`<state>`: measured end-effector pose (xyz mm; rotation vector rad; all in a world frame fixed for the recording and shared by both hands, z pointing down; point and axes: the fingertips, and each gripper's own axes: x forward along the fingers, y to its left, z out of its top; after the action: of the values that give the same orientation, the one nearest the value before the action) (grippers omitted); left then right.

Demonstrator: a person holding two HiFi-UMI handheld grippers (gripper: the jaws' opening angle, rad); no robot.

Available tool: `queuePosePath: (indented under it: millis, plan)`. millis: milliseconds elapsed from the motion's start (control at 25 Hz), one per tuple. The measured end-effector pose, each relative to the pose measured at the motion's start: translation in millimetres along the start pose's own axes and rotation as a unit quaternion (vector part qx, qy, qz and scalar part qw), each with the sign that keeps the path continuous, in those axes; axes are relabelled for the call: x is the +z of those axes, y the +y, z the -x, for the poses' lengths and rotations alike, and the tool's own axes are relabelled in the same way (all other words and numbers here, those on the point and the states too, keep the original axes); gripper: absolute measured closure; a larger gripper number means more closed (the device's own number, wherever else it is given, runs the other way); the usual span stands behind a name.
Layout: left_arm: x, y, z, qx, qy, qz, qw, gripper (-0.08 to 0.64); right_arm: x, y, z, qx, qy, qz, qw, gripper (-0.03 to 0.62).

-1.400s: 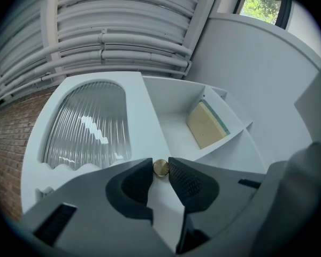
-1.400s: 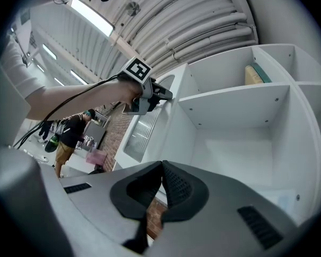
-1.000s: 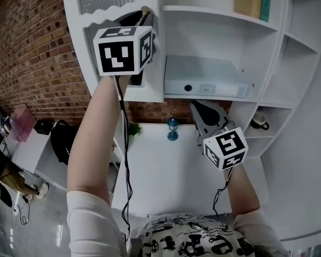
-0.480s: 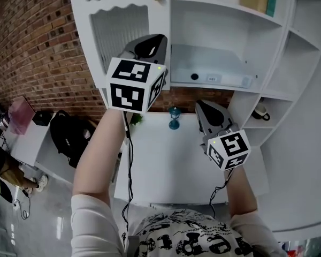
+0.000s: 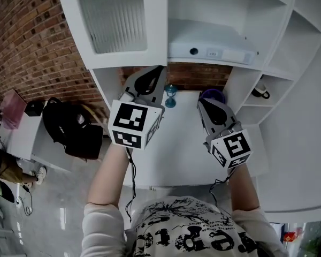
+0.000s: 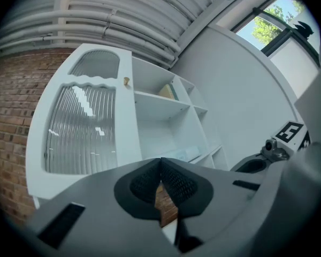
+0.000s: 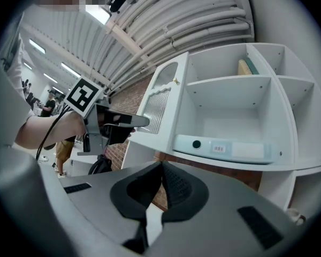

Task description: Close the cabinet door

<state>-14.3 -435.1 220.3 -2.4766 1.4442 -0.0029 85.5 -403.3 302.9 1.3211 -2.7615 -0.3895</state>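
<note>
Fingers [image 6: 142, 183] of the left gripper [image 5: 151, 78] and right gripper [image 5: 206, 107] are together, empty, above the tabletop [image 5: 176, 154]. Cabinet door [image 5: 155, 25] sits far left, apparently flush. Should a gap remain, push its frame beside the knob [image 6: 126, 81], never the ribbed pane [image 5: 115, 15].

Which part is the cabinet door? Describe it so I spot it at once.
Find the white shelf unit standing against the brick wall. The cabinet door fronts its left-hand column. It alone has a ribbed glass pane with a wavy top edge and a small knob near its right edge; the compartments beside it are open shelves.
</note>
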Motion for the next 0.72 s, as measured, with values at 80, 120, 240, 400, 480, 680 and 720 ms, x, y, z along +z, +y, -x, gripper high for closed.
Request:
queuePosePath:
  millis: [80, 120, 240, 400, 480, 680, 720]
  plan:
    - [-20, -11, 9, -0.01, 0.008, 0.011, 0.9999, 0.546, -12, 2, 5, 0.0, 0.005, -0.009, 1.0, 0.577]
    - [-30, -16, 15, -0.014, 0.013, 0.013, 0.9997, 0.546, -17, 3, 7, 0.0, 0.007, -0.014, 1.0, 0.577]
    - [-58, -32, 30, -0.027, 0.027, 0.016, 0.9991, 0.546, -34, 9, 16, -0.001, 0.016, -0.024, 1.0, 0.577]
    - [-89, -50, 48, -0.043, 0.041, 0.033, 0.9977, 0.546, -57, 19, 27, 0.0, 0.03, -0.025, 0.999, 0.577]
    - [-102, -58, 54, -0.052, 0.044, 0.045, 0.9966, 0.546, -67, 21, 31, -0.002, 0.035, -0.031, 0.999, 0.577]
    - [-125, -70, 64, -0.063, 0.044, 0.079, 0.9939, 0.546, -80, 21, 41, -0.008, 0.031, -0.043, 0.999, 0.577]
    - [-128, -72, 65, -0.063, 0.044, 0.082, 0.9937, 0.546, -82, 22, 41, -0.009, 0.03, -0.04, 0.999, 0.578]
